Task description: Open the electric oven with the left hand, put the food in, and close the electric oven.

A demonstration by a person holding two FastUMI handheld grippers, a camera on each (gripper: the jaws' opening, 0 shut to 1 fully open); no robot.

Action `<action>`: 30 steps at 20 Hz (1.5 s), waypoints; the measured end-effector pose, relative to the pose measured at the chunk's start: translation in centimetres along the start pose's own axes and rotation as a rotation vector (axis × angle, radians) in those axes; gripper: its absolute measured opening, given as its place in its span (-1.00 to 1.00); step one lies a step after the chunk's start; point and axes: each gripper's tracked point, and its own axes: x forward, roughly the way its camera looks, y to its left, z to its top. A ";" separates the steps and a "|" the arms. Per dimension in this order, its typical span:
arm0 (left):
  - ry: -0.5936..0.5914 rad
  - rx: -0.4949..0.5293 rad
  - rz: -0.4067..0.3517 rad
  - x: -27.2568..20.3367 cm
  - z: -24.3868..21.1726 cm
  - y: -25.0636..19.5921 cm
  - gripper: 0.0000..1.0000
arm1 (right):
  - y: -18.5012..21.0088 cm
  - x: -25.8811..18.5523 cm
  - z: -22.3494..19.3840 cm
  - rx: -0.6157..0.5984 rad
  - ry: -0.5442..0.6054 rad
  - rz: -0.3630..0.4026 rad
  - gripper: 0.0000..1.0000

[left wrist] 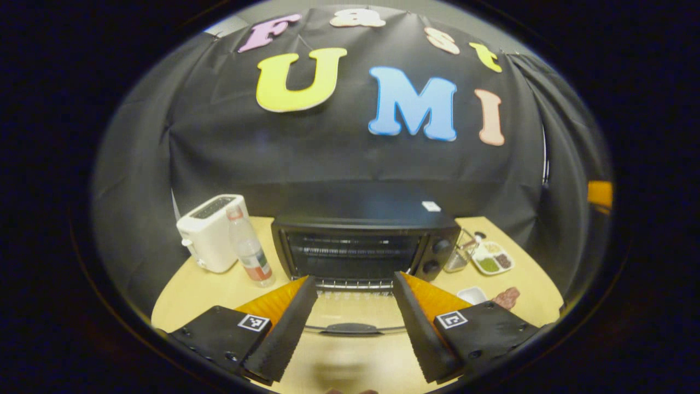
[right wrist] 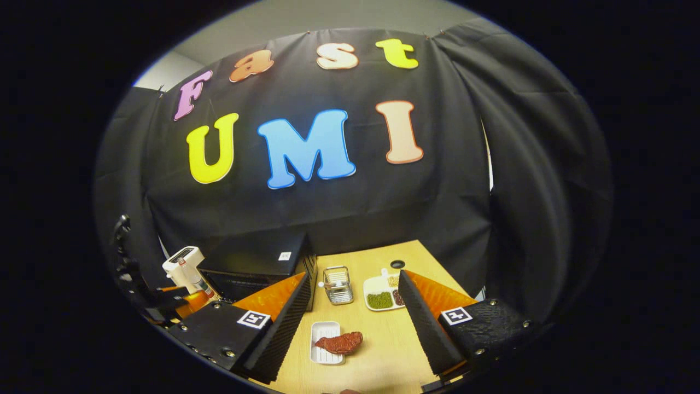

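Staged kitchen booth: black cloth wall [left wrist: 350, 158] behind a wooden worktop [right wrist: 377, 339]; ahead of the claw stand an electric oven [left wrist: 361, 246] and a toaster [left wrist: 210, 232].

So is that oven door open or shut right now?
Open. The oven door lies folded down flat, its handle nearest the camera, wire rack visible inside.

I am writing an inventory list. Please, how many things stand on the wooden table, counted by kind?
Appliances: 2 (black electric oven, white toaster)
Containers: 2 (clear plastic bottle, clear glass jar)
Dishes: 2 (divided white plate, small white tray)
Food: 1 (reddish-brown meat)
Total: 7
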 end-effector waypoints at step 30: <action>-0.205 -0.006 0.144 -9.2 10.4 5.0 0.96 | 1.9 12.3 -22.3 0.688 0.518 0.282 -0.77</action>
